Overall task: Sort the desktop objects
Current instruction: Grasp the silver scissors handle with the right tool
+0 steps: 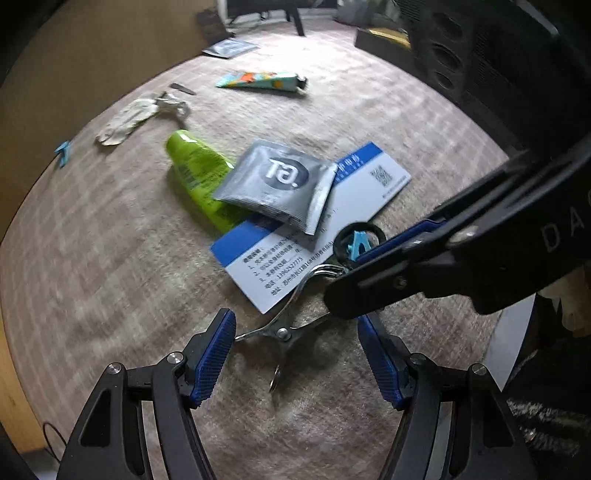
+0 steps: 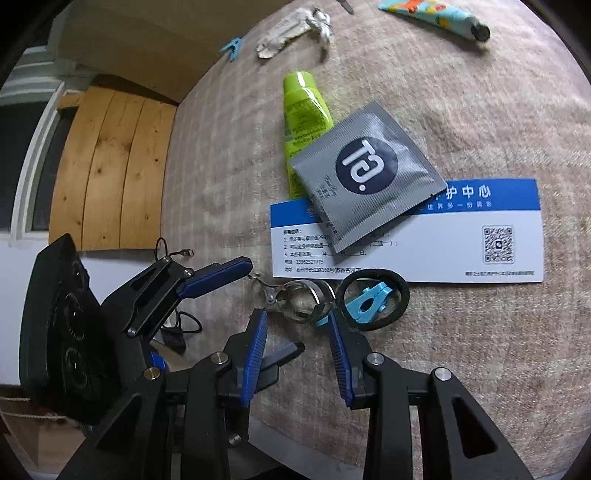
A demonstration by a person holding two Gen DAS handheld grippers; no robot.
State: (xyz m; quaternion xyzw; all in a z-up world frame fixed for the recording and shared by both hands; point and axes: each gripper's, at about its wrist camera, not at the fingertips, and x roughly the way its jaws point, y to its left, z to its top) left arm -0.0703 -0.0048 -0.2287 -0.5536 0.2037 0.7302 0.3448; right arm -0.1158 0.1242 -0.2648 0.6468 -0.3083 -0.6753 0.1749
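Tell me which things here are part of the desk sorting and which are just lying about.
For sorting: metal curler, hair tie, blue clip, card, grey sachet, green tube, patterned tube.
Just lying about: wooden panel, cable beyond the table edge.

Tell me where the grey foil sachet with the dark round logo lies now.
The grey foil sachet lies mid-table in both views, overlapping the lime-green tube and the top edge of the blue-and-white card.

Two tubes [image 2: 303, 122], two blue clips [image 2: 369, 301].
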